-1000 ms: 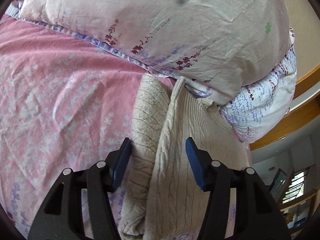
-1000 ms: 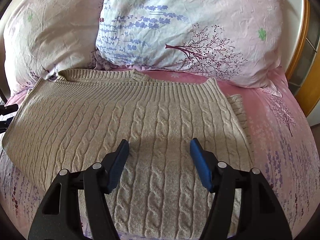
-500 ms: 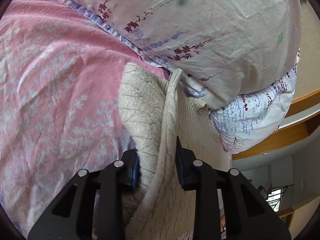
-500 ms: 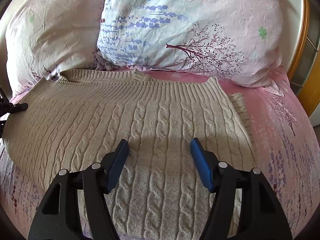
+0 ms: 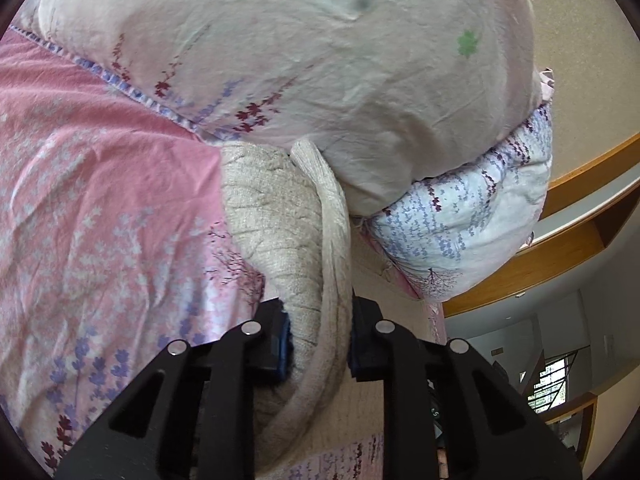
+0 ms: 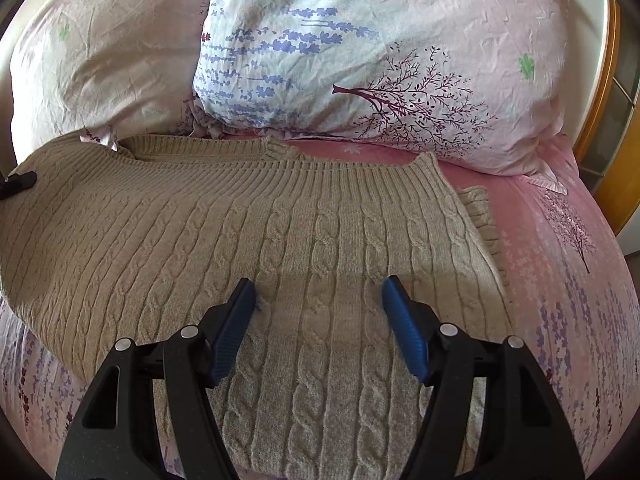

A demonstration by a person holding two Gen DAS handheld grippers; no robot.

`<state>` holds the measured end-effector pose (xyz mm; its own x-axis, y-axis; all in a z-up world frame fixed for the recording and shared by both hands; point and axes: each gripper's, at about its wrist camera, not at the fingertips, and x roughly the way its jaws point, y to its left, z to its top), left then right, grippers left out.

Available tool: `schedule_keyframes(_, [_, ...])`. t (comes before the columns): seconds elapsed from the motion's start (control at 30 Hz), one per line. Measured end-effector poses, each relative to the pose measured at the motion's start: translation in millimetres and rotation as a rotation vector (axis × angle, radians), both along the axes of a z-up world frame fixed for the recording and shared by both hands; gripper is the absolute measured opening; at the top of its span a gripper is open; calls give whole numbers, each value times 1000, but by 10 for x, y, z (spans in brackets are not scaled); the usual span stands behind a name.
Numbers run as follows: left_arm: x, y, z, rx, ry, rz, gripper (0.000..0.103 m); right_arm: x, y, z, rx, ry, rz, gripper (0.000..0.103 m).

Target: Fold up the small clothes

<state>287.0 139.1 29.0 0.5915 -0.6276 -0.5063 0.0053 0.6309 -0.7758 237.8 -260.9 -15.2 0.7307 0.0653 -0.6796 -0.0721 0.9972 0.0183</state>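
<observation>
A beige cable-knit sweater (image 6: 280,240) lies spread on the pink bed, its ribbed edge toward the pillows. My left gripper (image 5: 318,340) is shut on the sweater's left edge (image 5: 320,264), which is bunched and raised between its blue pads. That gripper's tip shows at the far left of the right wrist view (image 6: 18,184). My right gripper (image 6: 318,304) is open and empty, hovering just above the middle of the sweater.
Two floral pillows (image 6: 360,60) (image 5: 300,60) stand at the head of the bed, right behind the sweater. A pink floral sheet (image 5: 100,200) covers the bed. A wooden bed frame (image 6: 612,100) edges the right side.
My left gripper closed from open onto the sweater's left edge and lifted it. The sweater's left side rose slightly. The right gripper stayed put.
</observation>
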Motion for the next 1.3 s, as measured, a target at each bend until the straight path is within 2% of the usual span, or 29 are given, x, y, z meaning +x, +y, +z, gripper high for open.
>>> schedule_keyframes(0.1, [-22, -118, 104, -33, -16, -14, 20, 4, 5, -1, 0, 0, 1, 68])
schedule_keyframes(0.2, [-15, -249, 172, -99, -12, -13, 20, 19, 0, -2, -5, 4, -1, 72])
schedule_keyframes(0.27, [6, -369, 241, -109, -17, -16, 19, 16, -44, 21, 22, 14, -1, 72])
schedule_keyframes(0.43, [91, -808, 424, -126, -53, -55, 18, -85, -300, 116, 156, 2, 13, 72])
schedule_keyframes(0.6, [197, -1435, 533, -163, -79, -144, 18, -201, -685, 211, 249, -38, 5, 72])
schedule_keyframes(0.77, [268, -2107, 430, -178, -68, -228, 18, -287, -1101, 225, 405, -51, 1, 72])
schedule_keyframes(0.87, [313, -2559, 249, -164, -24, -300, 19, -274, -1348, 177, 530, -43, 0, 72])
schedule_keyframes(0.93, [349, -2845, 96, -146, 29, -368, 23, -250, -1503, 113, 640, -17, 7, 72])
schedule_keyframes(0.97, [361, -2950, 26, -149, 56, -398, 30, -256, -1558, 90, 693, -3, 16, 72])
schedule_keyframes(1.03, [366, -3087, -58, -234, 82, -476, 32, -225, -1637, 16, 787, 34, 38, 73])
schedule_keyframes(1.07, [348, -3105, -42, -257, 79, -494, 39, -212, -1654, -12, 816, 48, 44, 73])
schedule_keyframes(1.13, [289, -3047, 103, -269, 13, -512, 55, -177, -1686, -56, 867, 74, 54, 73])
schedule_keyframes(1.23, [148, -2774, 359, -220, -89, -489, 61, -159, -1729, -101, 949, 96, 61, 73])
schedule_keyframes(1.3, [36, -2560, 471, -119, -131, -457, 65, -108, -1744, -120, 955, 105, 46, 73])
